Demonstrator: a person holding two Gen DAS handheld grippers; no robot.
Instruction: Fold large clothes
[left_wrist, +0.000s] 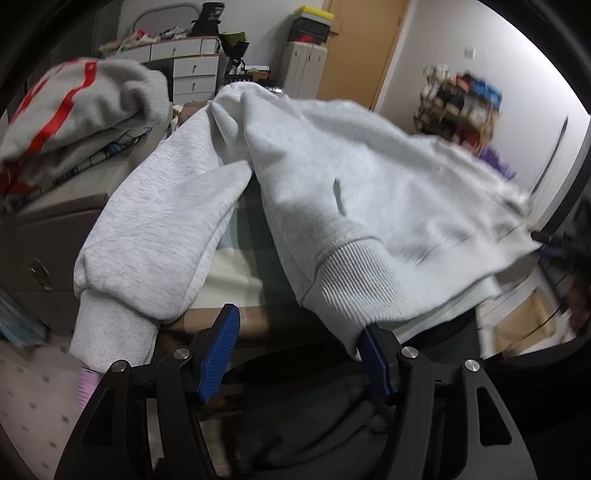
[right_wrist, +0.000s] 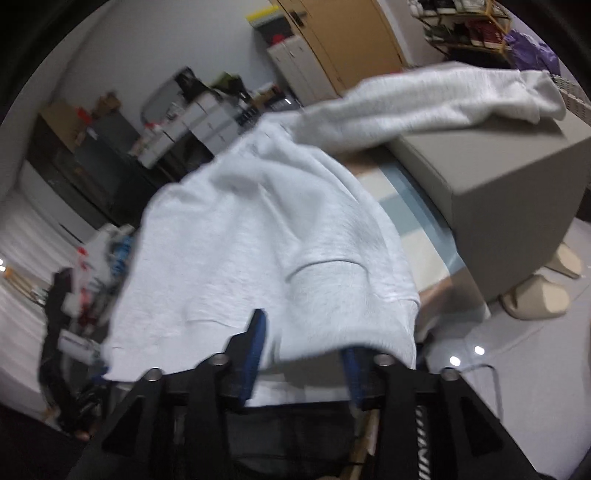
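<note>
Both tongs stand wide apart, nothing pinched. My left gripper (left_wrist: 299, 354) has the ribbed hem of the pale grey fleece sweatshirt (left_wrist: 332, 177) draped over its right finger; the left finger is bare. My right gripper (right_wrist: 303, 354) sits under the other end of the hem, cloth lying over both fingers — resting, not clamped, as far as I can judge.

The sweatshirt lies spread on the table with the pale checked cloth (left_wrist: 236, 266), body toward me, hem overhanging the near edge. One sleeve (left_wrist: 155, 236) runs down the left side, its cuff hanging off the edge; the other sleeve (right_wrist: 424, 99) is flung out across a grey boxy cabinet (right_wrist: 498, 184). I read this as laid flat for folding, sleeves not yet brought in.

Room: a stack of folded clothes, grey with red stripes (left_wrist: 74, 114), sits well to the left — likely finished pieces. White drawer unit (left_wrist: 192, 70) and wooden door (left_wrist: 362, 48) behind; beige slippers (right_wrist: 539, 295) on the pale floor. Much motion blur on the right.
</note>
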